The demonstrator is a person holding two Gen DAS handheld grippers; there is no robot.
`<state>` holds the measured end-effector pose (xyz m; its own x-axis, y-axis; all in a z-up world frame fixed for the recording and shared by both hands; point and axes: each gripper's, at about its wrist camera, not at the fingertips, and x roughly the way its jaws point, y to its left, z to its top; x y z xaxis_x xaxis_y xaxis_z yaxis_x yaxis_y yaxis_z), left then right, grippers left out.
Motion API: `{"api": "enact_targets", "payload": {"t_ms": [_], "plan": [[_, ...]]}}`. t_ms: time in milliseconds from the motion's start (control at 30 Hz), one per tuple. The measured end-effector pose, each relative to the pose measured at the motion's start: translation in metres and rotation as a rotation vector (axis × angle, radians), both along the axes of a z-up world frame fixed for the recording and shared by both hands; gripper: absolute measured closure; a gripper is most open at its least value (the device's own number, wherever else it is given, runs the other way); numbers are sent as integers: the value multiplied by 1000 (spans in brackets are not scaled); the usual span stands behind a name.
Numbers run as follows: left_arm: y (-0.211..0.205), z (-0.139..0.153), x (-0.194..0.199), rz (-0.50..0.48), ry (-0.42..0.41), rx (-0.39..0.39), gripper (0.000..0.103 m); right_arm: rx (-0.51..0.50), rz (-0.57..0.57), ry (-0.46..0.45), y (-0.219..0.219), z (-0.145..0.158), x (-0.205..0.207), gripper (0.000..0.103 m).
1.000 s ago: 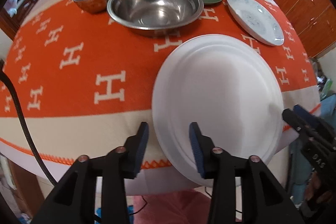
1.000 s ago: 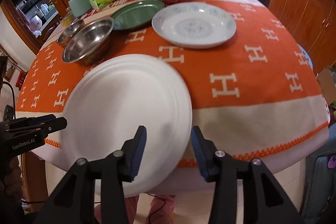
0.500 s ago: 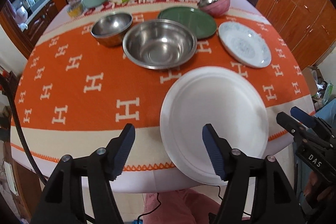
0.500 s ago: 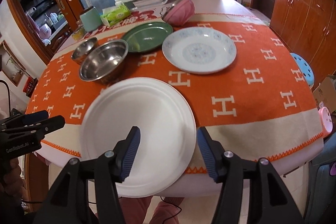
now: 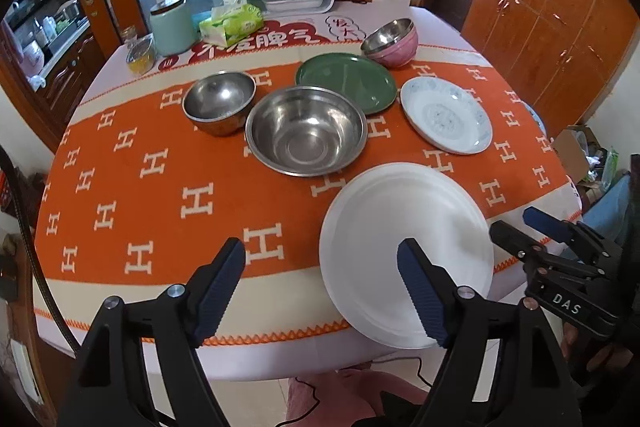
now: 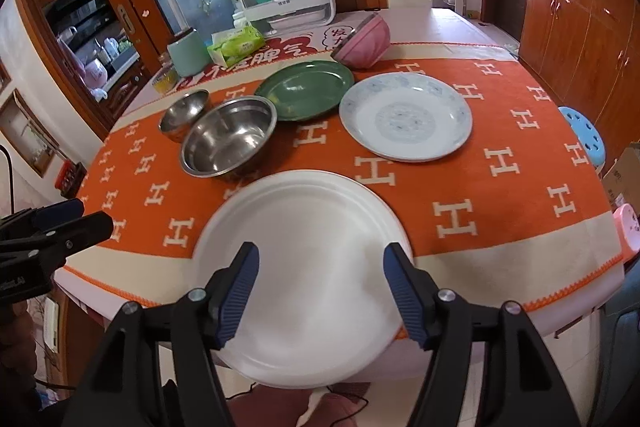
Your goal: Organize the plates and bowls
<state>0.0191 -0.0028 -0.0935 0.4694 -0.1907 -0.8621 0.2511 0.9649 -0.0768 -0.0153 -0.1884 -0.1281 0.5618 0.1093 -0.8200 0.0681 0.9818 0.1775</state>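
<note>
Both grippers hang over the table's near edge, jaws just opened wide, nothing gripped: left gripper (image 5: 320, 281), right gripper (image 6: 318, 285). The white plate (image 6: 300, 251) lies overhanging that edge; steel bowl (image 6: 228, 141) at 11 o'clock of it.

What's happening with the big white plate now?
Left gripper and right gripper open, jaws just widened. White plate overhangs table edge. Nothing blocking.

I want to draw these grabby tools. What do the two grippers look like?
Both look alike. The left gripper and right gripper each have two black plastic arms with round silver screws, ending in dark blue ribbed pads. Seen from the side, the right one carries white letters reading DAS. A black cable hangs by the left one.
</note>
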Motion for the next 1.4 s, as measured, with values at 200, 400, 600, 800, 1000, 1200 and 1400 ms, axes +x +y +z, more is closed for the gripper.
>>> {"api": "enact_targets", "payload": {"t_ms": [200, 400, 600, 800, 1000, 1200, 1400], "plan": [[11, 11, 10, -57, -16, -12, 23, 43, -45, 3, 13, -1, 3, 34], [14, 11, 28, -125, -5, -20, 23, 40, -107, -2, 27, 0, 6, 34], [13, 9, 48, -192, -7, -34, 23, -2, -189, -33, 35, 8, 8, 34], [4, 3, 62, -290, 0, -57, 23, -25, -283, -37, 34, 8, 7, 34], [-6, -4, 65, -364, 18, -92, 23, -35, -339, -12, 36, 3, 0, 34], [-21, -5, 66, -393, 11, -107, 23, -44, -370, -36, 27, 8, -6, 34], [-38, 0, 56, -378, -22, -122, 23, -49, -342, -47, 14, 10, -9, 34]]}}
